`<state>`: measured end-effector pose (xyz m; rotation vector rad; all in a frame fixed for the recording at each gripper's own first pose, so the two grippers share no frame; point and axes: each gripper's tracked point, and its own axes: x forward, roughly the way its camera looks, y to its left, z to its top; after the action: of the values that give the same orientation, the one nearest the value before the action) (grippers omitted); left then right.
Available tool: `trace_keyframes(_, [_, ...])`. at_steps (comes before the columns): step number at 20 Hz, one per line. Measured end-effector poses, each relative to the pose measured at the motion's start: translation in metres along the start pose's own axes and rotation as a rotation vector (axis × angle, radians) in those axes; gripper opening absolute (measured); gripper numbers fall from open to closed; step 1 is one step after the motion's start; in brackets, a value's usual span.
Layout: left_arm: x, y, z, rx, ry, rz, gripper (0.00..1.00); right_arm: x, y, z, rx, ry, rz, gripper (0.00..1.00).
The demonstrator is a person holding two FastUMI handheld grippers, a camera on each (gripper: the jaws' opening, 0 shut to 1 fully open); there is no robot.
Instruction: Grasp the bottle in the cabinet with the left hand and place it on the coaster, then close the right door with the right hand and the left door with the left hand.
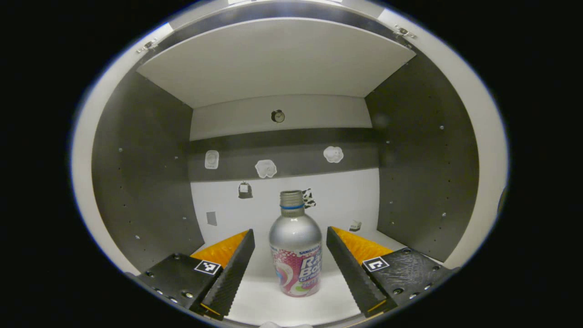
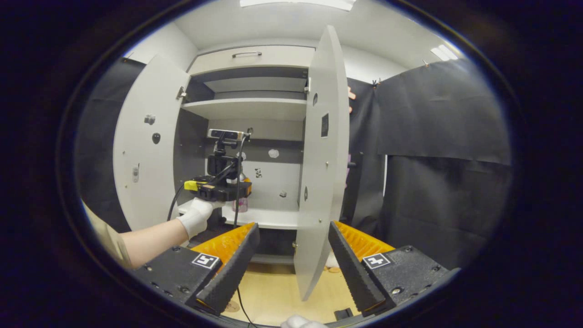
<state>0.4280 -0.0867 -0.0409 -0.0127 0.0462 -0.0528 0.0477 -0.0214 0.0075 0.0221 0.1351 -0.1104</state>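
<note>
Black cloth lines the booth behind a pale two-door cabinet (image 2: 255,59) with both doors swung wide. From the right gripper view, reading left to right: the left door (image 2: 143,141) stands fully back, giving a gloved hand (image 2: 196,218) room to carry the left gripper (image 1: 289,262) onto the lower shelf (image 2: 273,218). Its fingers are spread apart, flanking the bottle (image 1: 296,255) without touching it, apparently aligned for the grasp. The bottle stands upright on that shelf, capless, near the front. The right door (image 2: 321,159) hangs edge-on, directly ahead of the right gripper (image 2: 294,269), whose fingers are parted and empty, presumably waiting to push it. I see no coaster.
</note>
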Motion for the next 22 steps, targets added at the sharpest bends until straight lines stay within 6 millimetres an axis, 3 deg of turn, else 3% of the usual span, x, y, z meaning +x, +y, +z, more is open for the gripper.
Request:
trace_keyframes(3, [0.012, -0.002, -0.006, -0.012, 0.014, -0.002, 0.98, 0.000, -0.010, -0.008, 0.016, 0.030, -0.014, 0.99])
trace_keyframes(6, [0.014, -0.003, -0.008, -0.003, 0.032, -0.002, 0.81, -0.003, -0.015, -0.007, 0.025, 0.026, -0.017, 0.99])
trace_keyframes(8, [0.008, -0.004, -0.004, 0.005, 0.036, 0.001, 0.84, -0.005, -0.018, -0.005, 0.029, 0.018, -0.015, 1.00])
trace_keyframes(10, [-0.007, -0.007, 0.009, 0.006, 0.015, -0.020, 0.79, -0.006, -0.020, -0.003, 0.035, 0.009, -0.010, 1.00])
trace_keyframes(13, [-0.054, -0.016, 0.036, 0.026, -0.036, -0.060, 0.79, -0.007, -0.022, -0.002, 0.044, 0.002, -0.003, 0.99])
trace_keyframes(16, [-0.102, -0.027, 0.049, 0.045, -0.063, -0.111, 0.82, -0.009, -0.022, -0.003, 0.048, -0.001, 0.003, 0.99])
trace_keyframes(22, [-0.196, -0.037, 0.038, 0.025, -0.066, -0.170, 0.79, -0.019, -0.026, -0.012, 0.058, 0.009, 0.005, 0.99])
